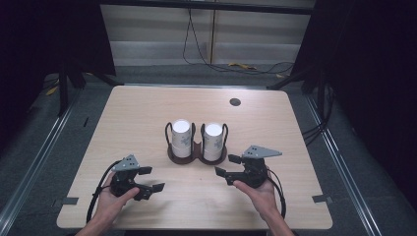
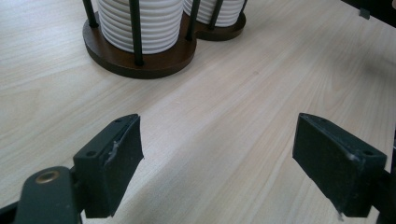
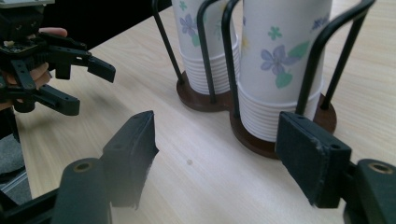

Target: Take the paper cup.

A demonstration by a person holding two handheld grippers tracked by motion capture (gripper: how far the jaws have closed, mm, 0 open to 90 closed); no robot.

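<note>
Two stacks of white paper cups with flower prints stand upside down in a dark wooden holder [image 1: 196,157] with black wire hoops at the table's middle: a left stack [image 1: 181,137] and a right stack [image 1: 213,141]. My left gripper [image 1: 151,179] rests open near the front left, aimed toward the holder [image 2: 140,63]. My right gripper [image 1: 227,165] is open at the front right, close beside the right stack [image 3: 280,70]. Nothing lies between either pair of jaws. The left gripper [image 3: 86,84] is also seen in the right gripper view.
The light wooden table [image 1: 147,113] has a round dark cable hole [image 1: 235,102] at the back right. Cables [image 1: 196,44] hang on the wall behind. Metal rails [image 1: 339,157] run along both sides of the table.
</note>
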